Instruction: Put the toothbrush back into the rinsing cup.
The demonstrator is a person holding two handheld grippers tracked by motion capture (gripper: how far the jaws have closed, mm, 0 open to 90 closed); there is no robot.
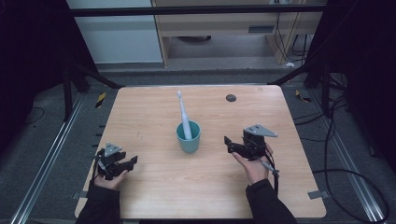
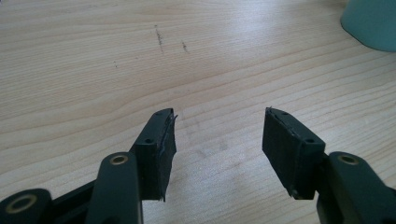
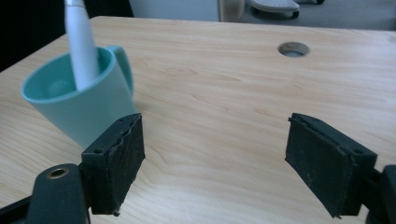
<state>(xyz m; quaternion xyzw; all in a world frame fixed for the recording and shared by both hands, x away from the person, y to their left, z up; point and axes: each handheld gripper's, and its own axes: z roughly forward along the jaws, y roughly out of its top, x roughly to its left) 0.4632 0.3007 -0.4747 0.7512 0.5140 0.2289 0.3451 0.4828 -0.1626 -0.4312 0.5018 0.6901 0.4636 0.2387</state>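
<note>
A teal mug (image 1: 188, 136) stands upright near the middle of the wooden table (image 1: 140, 116). A white electric toothbrush (image 1: 183, 115) leans in it, head pointing to the far side. In the right gripper view the mug (image 3: 77, 100) sits just beyond the left jaw, with the toothbrush (image 3: 80, 42) rising out of it. My right gripper (image 1: 229, 143) is open and empty, a short way right of the mug. My left gripper (image 1: 132, 162) is open and empty near the front left of the table; its view catches the mug's edge (image 2: 371, 23) at the upper right.
A round cable hole (image 1: 230, 97) is set into the table's far right part, also visible as a hole (image 3: 293, 48) in the right gripper view. Faint pencil marks (image 2: 159, 37) lie on the wood ahead of the left gripper. Black frame posts flank the table.
</note>
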